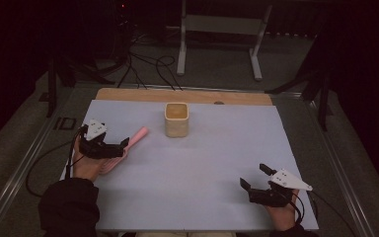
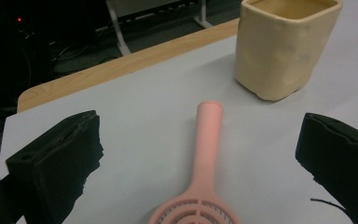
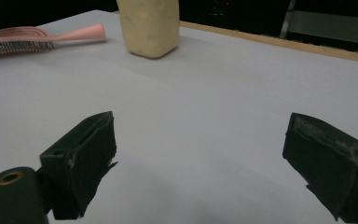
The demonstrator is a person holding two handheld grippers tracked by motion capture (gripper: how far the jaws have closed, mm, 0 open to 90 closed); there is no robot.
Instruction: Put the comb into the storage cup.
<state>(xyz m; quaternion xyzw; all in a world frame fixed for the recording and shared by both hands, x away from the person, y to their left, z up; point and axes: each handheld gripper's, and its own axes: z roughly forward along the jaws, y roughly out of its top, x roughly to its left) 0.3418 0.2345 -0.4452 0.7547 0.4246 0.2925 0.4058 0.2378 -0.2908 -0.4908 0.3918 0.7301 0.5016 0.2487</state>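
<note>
A pink hairbrush lies on the white sheet, its handle pointing toward a cream square cup. My left gripper is open over the brush's head. In the left gripper view the handle runs up between the wide-apart jaws of the left gripper, not touching them, and the cup stands beyond. My right gripper rests open near the front right of the sheet. The right gripper has only bare sheet between its jaws. Its view also has the brush and the cup far off.
A wooden table edge shows beyond the sheet's far side. A metal frame and loose cables lie on the floor behind the table. Bare sheet spans between the two grippers.
</note>
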